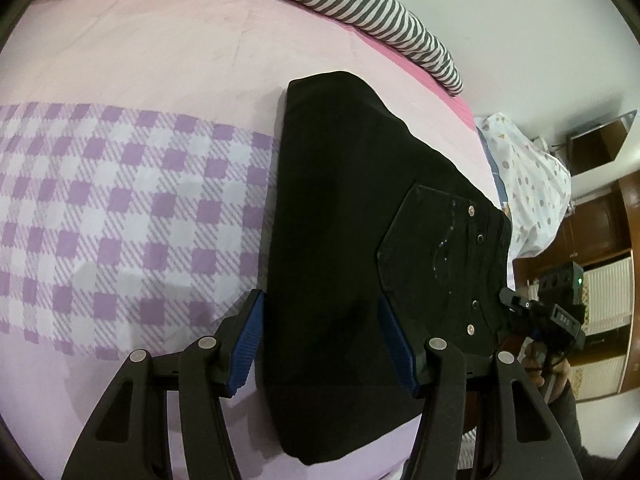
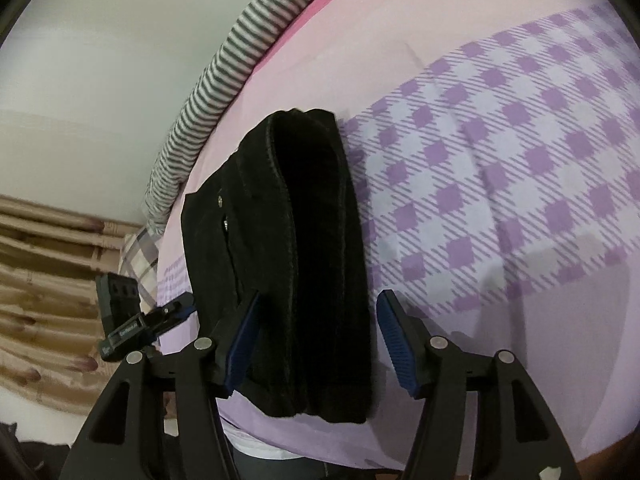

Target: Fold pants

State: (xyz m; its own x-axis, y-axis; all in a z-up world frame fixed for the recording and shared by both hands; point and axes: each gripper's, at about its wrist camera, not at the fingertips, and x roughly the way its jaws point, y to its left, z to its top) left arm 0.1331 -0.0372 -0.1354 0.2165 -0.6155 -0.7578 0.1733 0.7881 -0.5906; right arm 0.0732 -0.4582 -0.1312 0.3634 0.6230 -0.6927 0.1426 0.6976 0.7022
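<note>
Pants [image 1: 340,240] lie folded between the spread left tongs [image 1: 320,344]; right tongs [image 2: 314,344], also spread, should press layers flat, judging by the bulk.

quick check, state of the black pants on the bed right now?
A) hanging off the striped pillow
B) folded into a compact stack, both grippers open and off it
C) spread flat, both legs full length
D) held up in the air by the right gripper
B: the black pants lie as a layered stack on the bed sheet, and both the left gripper and right gripper have jaws spread, gripping nothing.
</note>
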